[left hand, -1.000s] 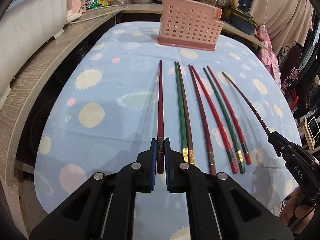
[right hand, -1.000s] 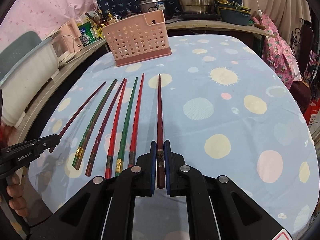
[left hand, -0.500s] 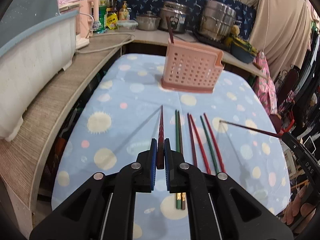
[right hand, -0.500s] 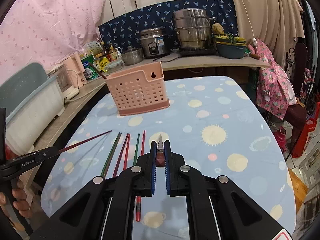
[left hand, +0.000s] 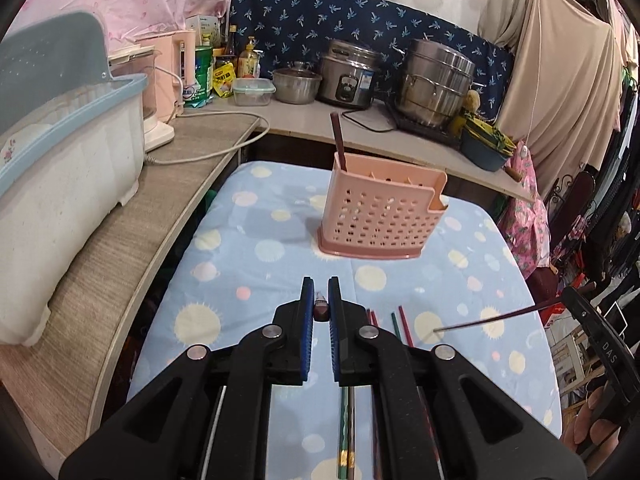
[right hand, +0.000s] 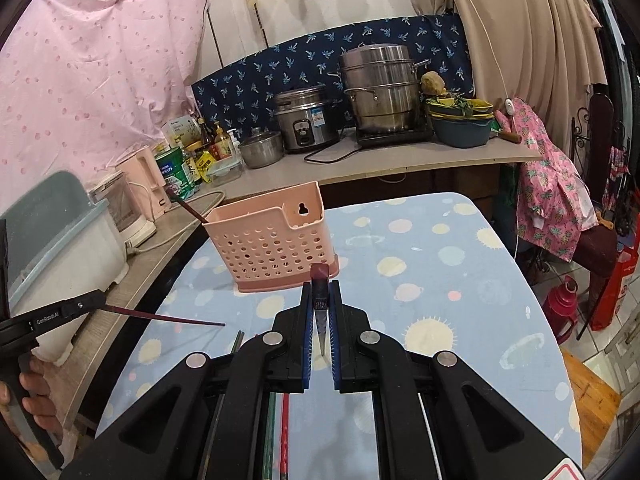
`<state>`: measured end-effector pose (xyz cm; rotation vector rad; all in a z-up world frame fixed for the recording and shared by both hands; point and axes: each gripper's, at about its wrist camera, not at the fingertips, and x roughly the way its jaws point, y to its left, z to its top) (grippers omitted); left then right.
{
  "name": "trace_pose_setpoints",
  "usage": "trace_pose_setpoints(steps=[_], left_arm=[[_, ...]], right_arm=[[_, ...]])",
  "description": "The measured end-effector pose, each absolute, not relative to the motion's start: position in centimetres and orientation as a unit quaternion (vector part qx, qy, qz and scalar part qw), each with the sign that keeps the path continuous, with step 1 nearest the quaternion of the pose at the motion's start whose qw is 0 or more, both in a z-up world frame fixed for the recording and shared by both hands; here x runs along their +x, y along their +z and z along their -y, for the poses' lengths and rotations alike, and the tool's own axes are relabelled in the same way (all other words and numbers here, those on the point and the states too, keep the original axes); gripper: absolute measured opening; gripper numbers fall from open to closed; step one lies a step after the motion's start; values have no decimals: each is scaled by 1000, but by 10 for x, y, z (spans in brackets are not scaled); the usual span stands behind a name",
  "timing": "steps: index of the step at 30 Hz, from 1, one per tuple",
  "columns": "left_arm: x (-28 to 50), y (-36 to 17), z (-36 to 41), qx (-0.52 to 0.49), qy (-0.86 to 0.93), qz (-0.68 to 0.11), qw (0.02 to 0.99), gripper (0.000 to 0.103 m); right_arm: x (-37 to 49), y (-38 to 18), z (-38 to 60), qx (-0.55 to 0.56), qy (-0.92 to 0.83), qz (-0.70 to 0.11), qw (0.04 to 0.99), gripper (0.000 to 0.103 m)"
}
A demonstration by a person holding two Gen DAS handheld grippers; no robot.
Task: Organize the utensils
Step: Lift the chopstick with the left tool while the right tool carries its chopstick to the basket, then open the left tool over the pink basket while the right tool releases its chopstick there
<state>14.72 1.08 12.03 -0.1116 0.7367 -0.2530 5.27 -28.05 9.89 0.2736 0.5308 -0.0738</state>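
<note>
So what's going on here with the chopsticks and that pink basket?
A person holds a tool in each hand, and each tool grips one dark red chopstick lifted off the table. The left tool and the right tool both face the pink basket, which already has one chopstick standing in its left end. Several more chopsticks lie on the spotted tablecloth, not yet put away.
</note>
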Motion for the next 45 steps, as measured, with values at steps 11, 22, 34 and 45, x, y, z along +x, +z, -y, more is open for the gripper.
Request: trace_pose_setpoints(steps=[11,22,34,45], left_arm=[[192,163,-5,-86,-139,-333,929,7],[224,255,7,-121,-155,-239,951,7],[279,273,25,-118,-118,-181,969,7],[307,222,33,-104,-114,-220,963,7]], right_arm=[[88,142,287,138,-28,-228,964,7],[141,211,294,160,-14,-154,975,7],[213,220,294,189,5,-138,972,7],[253,174,286,186,8,-189,964,7]])
